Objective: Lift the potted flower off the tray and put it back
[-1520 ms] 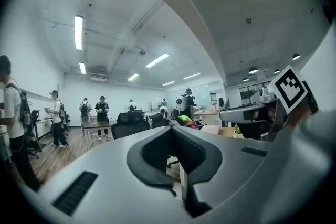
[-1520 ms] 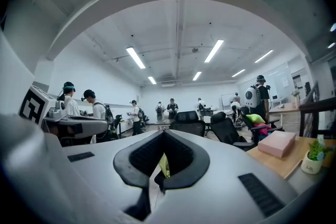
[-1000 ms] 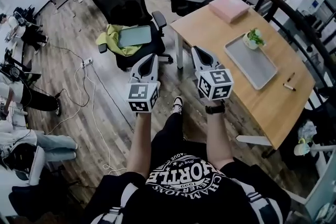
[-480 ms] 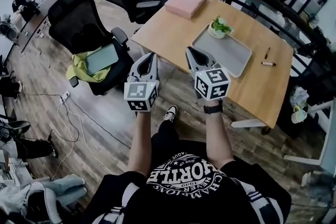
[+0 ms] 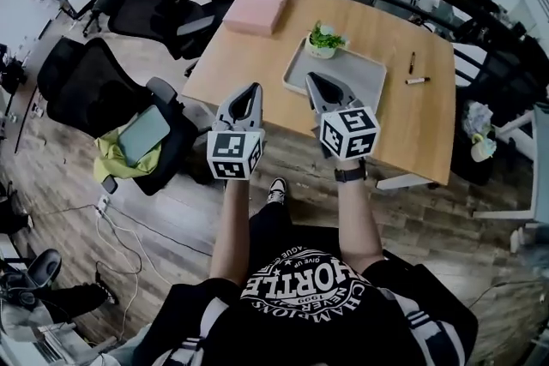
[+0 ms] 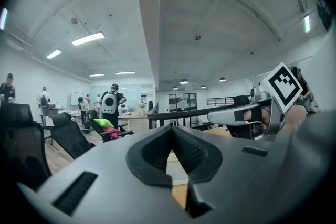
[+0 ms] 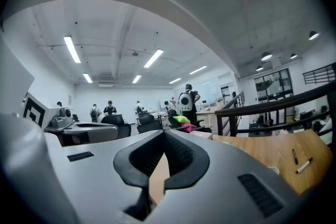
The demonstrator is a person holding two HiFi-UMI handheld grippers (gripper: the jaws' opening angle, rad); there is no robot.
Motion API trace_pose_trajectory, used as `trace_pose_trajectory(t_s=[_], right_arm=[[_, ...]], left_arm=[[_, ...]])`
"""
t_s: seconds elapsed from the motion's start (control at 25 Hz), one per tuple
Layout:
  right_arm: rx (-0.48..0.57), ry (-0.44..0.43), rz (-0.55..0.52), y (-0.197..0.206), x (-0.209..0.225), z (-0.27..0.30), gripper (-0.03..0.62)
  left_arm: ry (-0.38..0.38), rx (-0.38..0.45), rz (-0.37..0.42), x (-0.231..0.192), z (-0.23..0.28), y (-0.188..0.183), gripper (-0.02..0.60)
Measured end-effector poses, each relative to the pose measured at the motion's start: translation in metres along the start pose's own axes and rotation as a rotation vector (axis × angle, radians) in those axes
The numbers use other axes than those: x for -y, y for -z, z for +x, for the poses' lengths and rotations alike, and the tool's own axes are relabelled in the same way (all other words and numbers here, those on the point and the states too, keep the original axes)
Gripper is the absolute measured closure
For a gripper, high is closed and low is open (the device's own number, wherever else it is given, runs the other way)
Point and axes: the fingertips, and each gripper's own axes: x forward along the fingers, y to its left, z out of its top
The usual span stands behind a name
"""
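- The wooden table (image 5: 249,56) stands just ahead of the person. A hasty approach could knock a gripper against its near edge.
- The grey tray (image 5: 364,80) lies on it. It looks light, though that's hard to tell from here, so a sideways pull on the pot might drag it along.
- The potted flower (image 5: 323,41) sits in the tray's far left corner. Pinching the leaves rather than the pot could tip it.
- The left gripper (image 5: 250,90) and right gripper (image 5: 314,80) are both short of the pot. Their jaws are pressed together on nothing and must spread first.
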Motion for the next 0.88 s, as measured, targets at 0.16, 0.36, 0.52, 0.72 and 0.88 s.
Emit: trace_pose_trajectory(t_s=[0.16,0.36,0.52,0.72,0.88], right_arm=[[-0.001,0.058,-0.001,-0.009,0.015,0.021,0.574],[0.019,0.121,-0.009,-0.032,0.032,0.045,0.574],[0.017,0.161,-0.011,-0.035,0.044,0.069,0.574],[0.027,0.220,-0.005,-0.042,0.061,0.091,0.574],[0.027,0.252,-0.019,-0.047,0.073,0.109,0.574]], left_arm=[[0.061,-0.005,0.006,-0.012,0.030,-0.005,0.563],[0.168,0.009,0.005,-0.019,0.069,-0.019,0.563],[0.246,0.054,0.017,-0.025,0.095,-0.031,0.563],[0.296,0.060,0.038,-0.037,0.122,-0.035,0.563],[0.322,0.076,0.010,-0.053,0.145,-0.035,0.563]])
